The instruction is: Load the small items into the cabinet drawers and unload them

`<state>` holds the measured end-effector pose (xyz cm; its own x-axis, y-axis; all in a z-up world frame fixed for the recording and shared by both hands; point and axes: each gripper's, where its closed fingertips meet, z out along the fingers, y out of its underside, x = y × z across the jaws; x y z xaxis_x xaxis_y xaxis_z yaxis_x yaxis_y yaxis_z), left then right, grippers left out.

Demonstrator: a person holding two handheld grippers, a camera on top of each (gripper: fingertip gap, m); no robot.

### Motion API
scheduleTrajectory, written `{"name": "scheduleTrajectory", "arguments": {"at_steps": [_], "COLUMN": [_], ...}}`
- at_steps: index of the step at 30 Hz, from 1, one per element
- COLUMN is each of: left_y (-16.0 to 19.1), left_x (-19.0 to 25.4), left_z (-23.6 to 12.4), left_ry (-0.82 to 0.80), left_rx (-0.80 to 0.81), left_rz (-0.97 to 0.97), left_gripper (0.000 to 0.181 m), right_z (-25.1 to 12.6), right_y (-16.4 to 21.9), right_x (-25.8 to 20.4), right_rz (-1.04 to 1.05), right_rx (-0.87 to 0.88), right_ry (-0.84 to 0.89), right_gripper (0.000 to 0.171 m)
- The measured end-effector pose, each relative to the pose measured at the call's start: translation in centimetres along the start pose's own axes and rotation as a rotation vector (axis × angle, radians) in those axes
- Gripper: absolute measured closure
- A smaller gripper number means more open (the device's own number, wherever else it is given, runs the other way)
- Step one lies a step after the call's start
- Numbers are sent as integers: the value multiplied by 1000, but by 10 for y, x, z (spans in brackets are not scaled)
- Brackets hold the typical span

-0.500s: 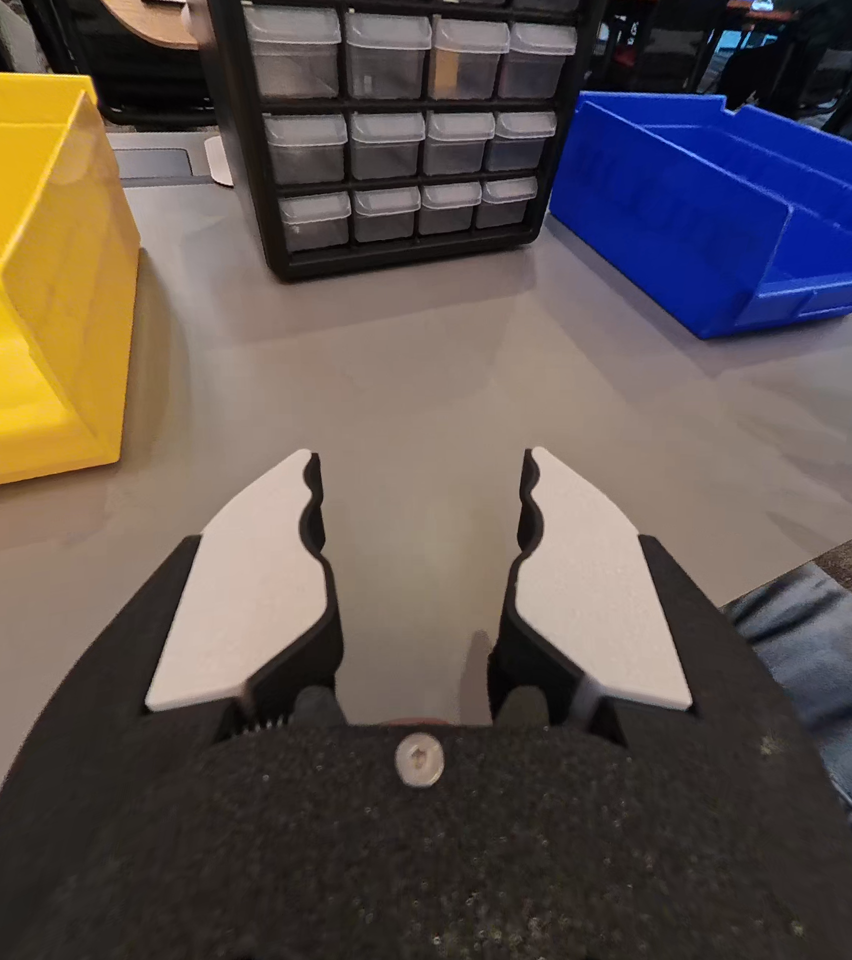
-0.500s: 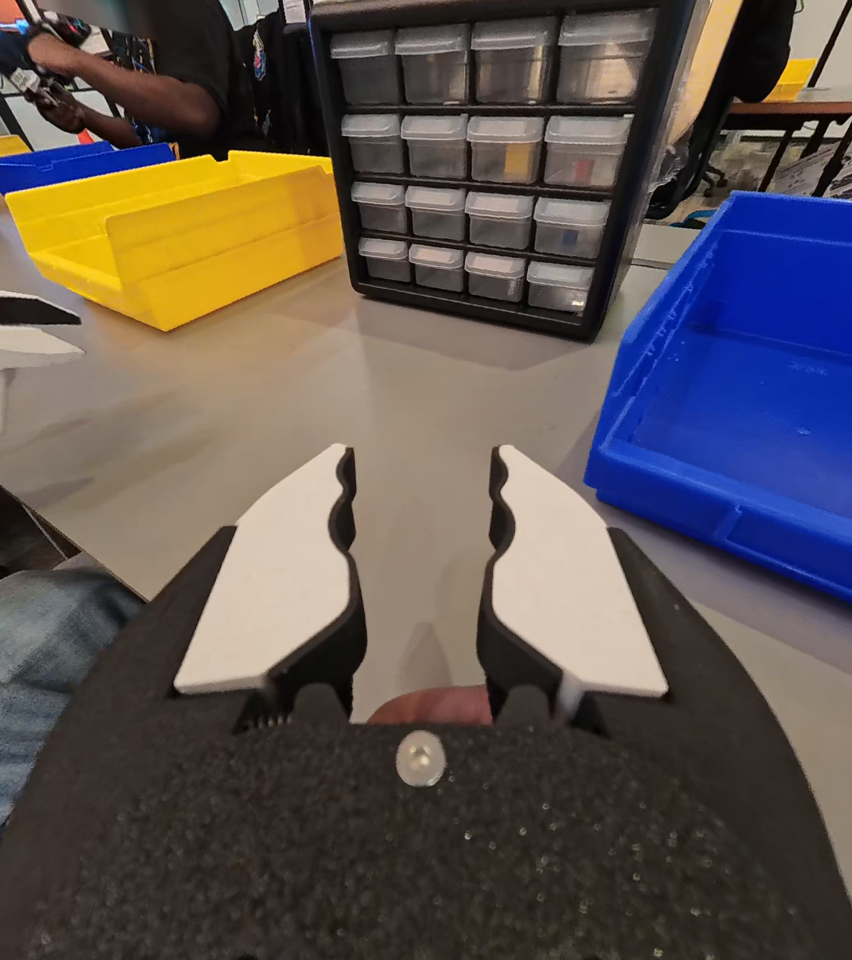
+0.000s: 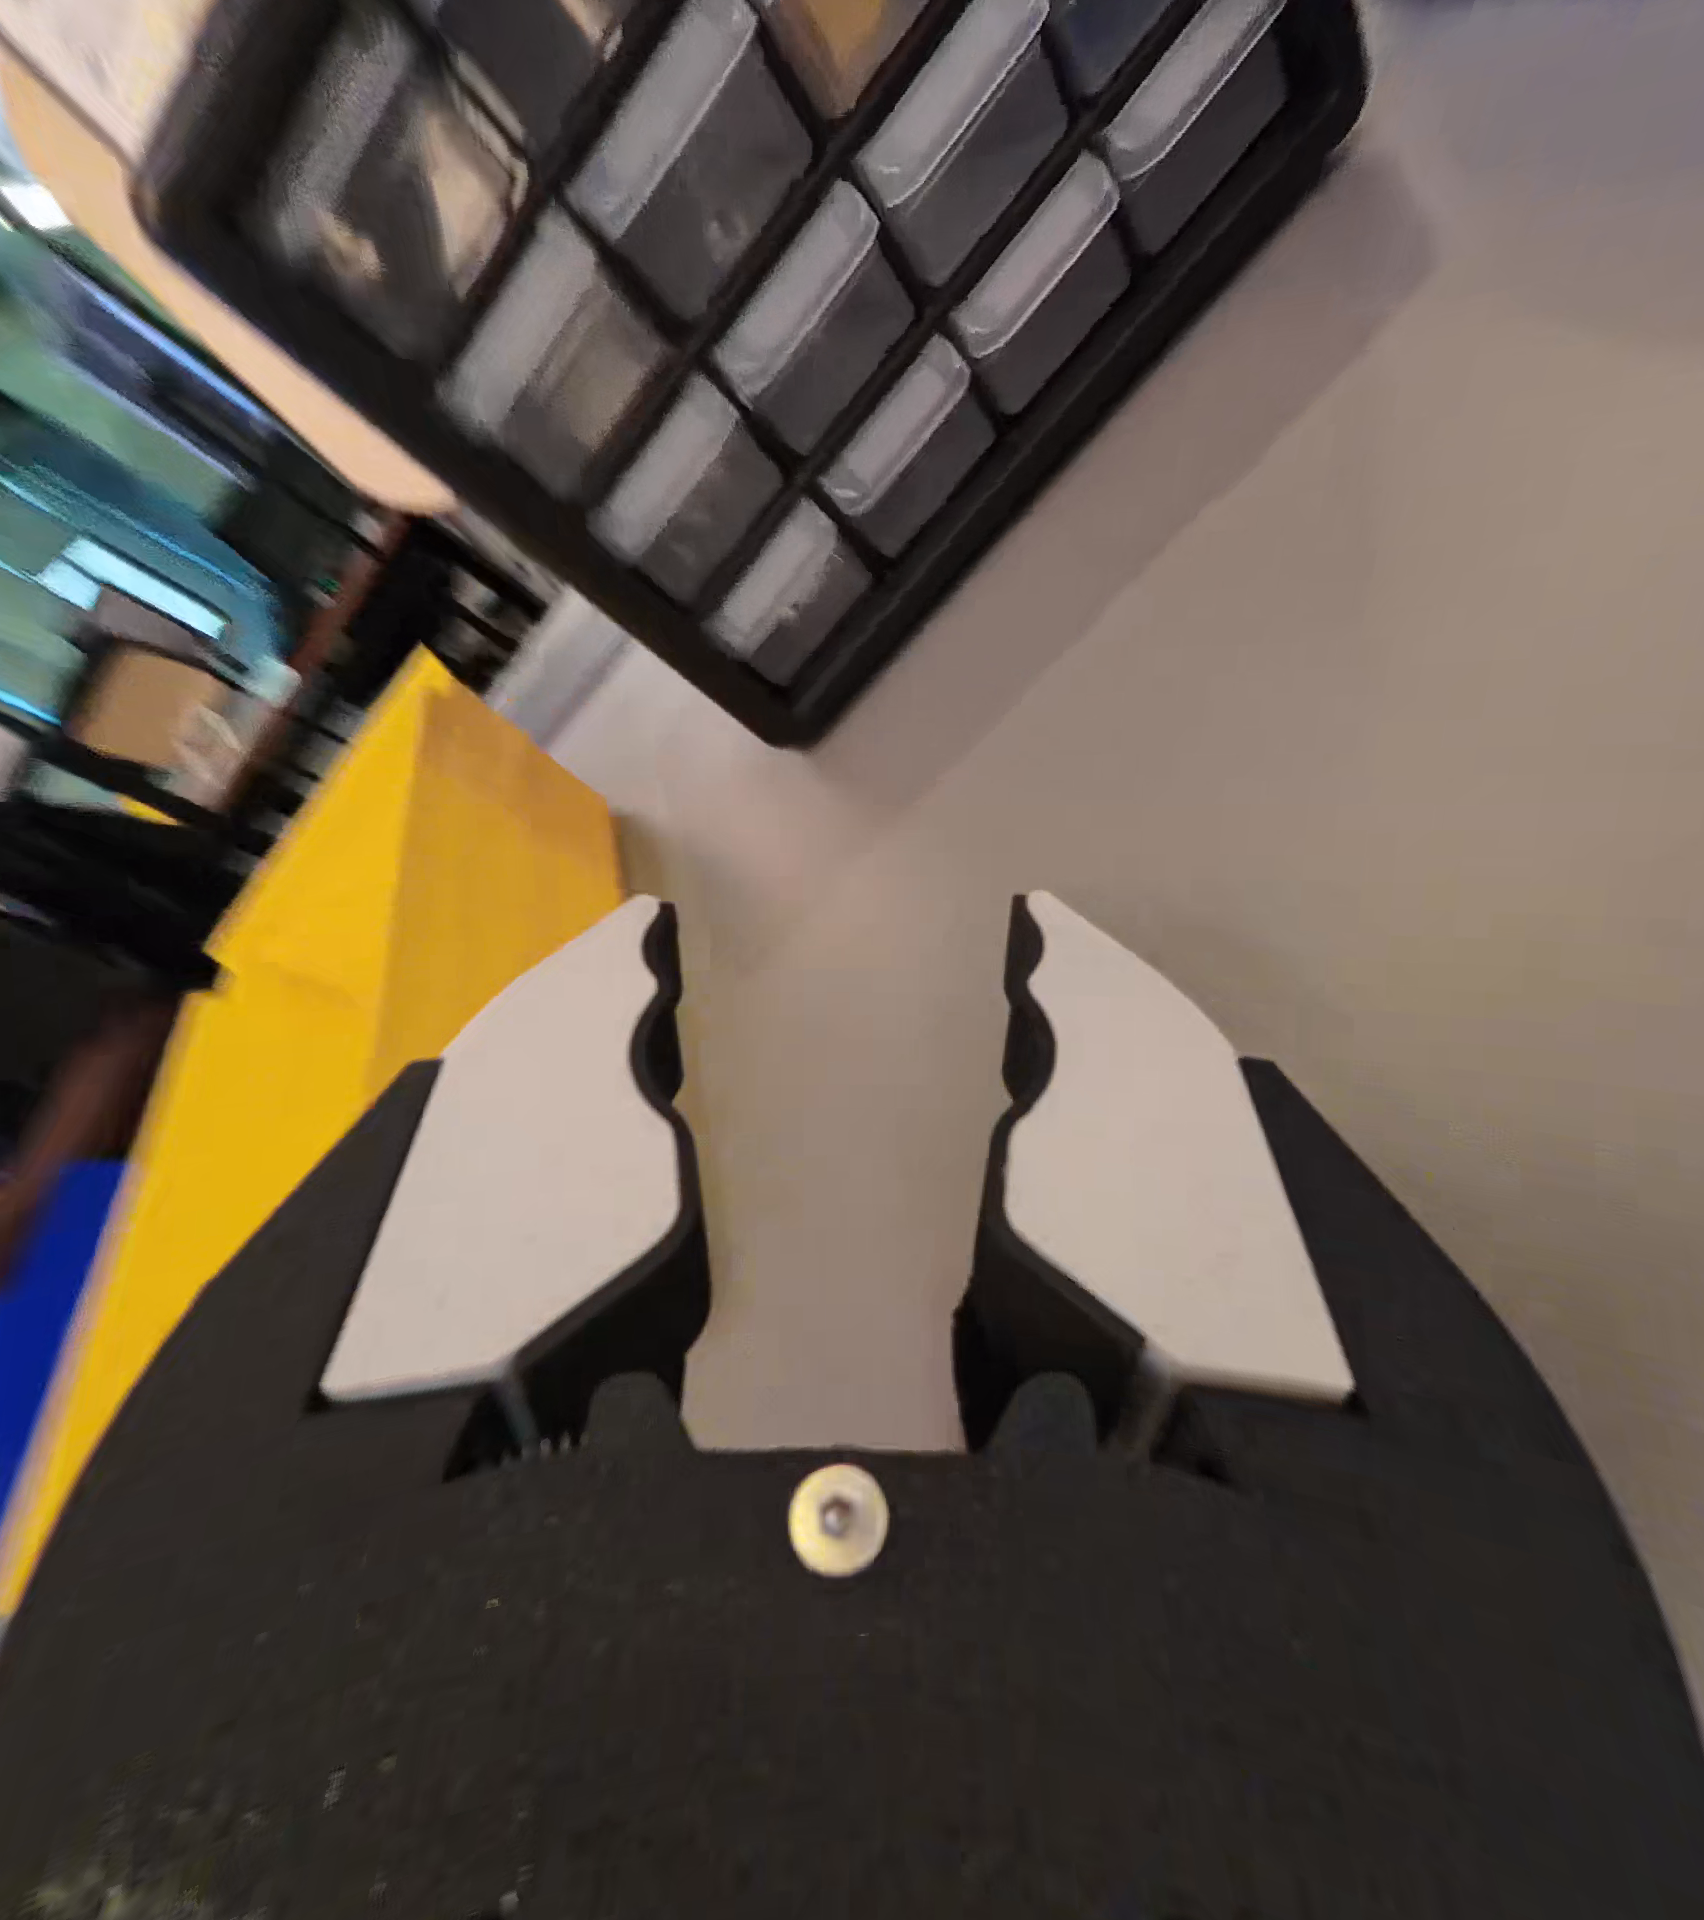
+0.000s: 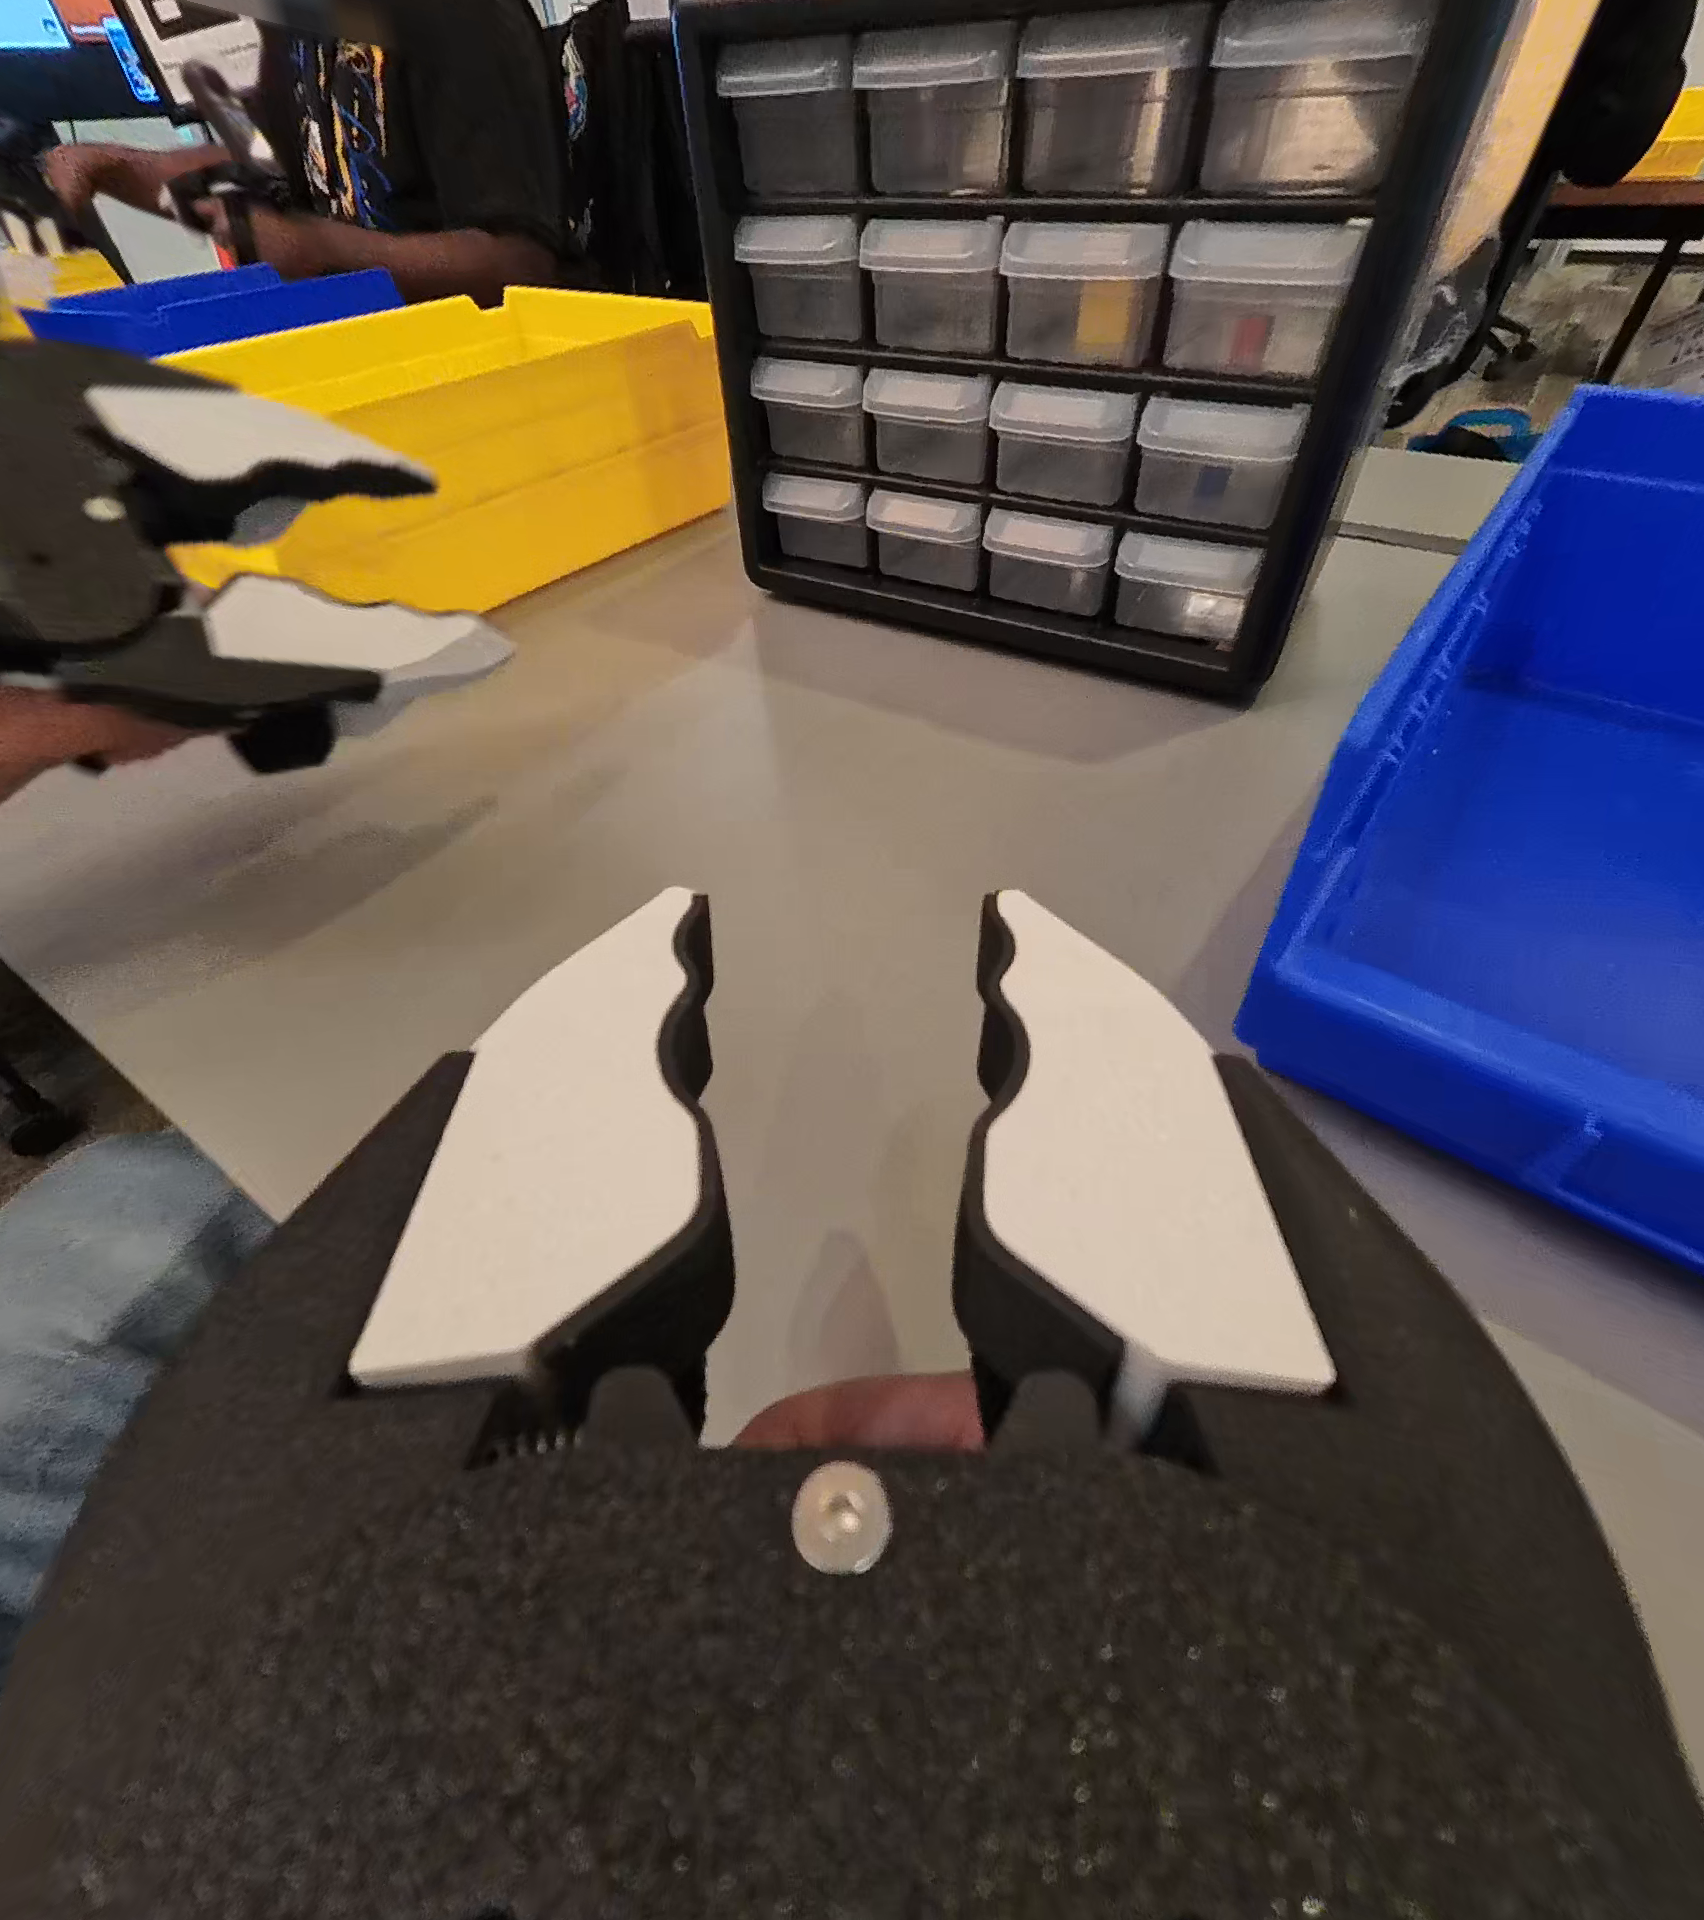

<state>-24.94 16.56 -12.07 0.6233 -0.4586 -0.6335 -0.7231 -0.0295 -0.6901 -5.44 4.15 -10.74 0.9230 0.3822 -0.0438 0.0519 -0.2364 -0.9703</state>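
A black cabinet [image 4: 1056, 343] with several clear small drawers stands at the back of the grey table [image 4: 827, 790]; all drawers look shut, and a few hold small coloured items. It also shows tilted and blurred in the left wrist view [image 3: 786, 343]. My left gripper [image 3: 843, 914] is open and empty, rolled onto its side above the table; it also shows at the left of the right wrist view [image 4: 453, 561]. My right gripper [image 4: 843, 909] is open and empty, low over the table in front of the cabinet.
A yellow bin [image 4: 515, 436] lies left of the cabinet and shows in the left wrist view [image 3: 328, 1039]. A blue bin [image 4: 1575, 894] lies right of it. A second blue bin [image 4: 204, 307] and another person's arm [image 4: 391, 244] are behind. My leg [image 4: 27, 1392] is at the table edge. The black cabinet [image 4: 1056, 343] sits 25 cm or so from the ends of my left fingers.
My left gripper has lifted, moved forward and rolled onto its side, so its view is tilted and blurred. It has come further into the right wrist view. My right gripper has barely moved.
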Motion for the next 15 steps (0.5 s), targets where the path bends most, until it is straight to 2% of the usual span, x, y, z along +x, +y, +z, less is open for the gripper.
{"name": "scheduleTrajectory", "arguments": {"at_steps": [4, 7, 11, 15], "left_y": [-23, -41, -52, -59], "left_x": [-24, -34, -49, -61], "left_z": [49, 86, 126, 148], "left_ry": [-180, -264, -321, -361], "left_rx": [36, 70, 97, 110], "left_rz": [366, 550, 648, 704], "left_gripper": [126, 129, 132, 139], "right_z": [9, 13, 15, 18], "right_y": [0, 3, 7, 7], "right_x": [2, 3, 2, 2], "right_rz": [-53, -80, -71, -57], "right_rx": [-13, -30, -42, -51], "right_ry": [7, 8, 4, -6], "right_gripper": [122, 122, 122, 122]}}
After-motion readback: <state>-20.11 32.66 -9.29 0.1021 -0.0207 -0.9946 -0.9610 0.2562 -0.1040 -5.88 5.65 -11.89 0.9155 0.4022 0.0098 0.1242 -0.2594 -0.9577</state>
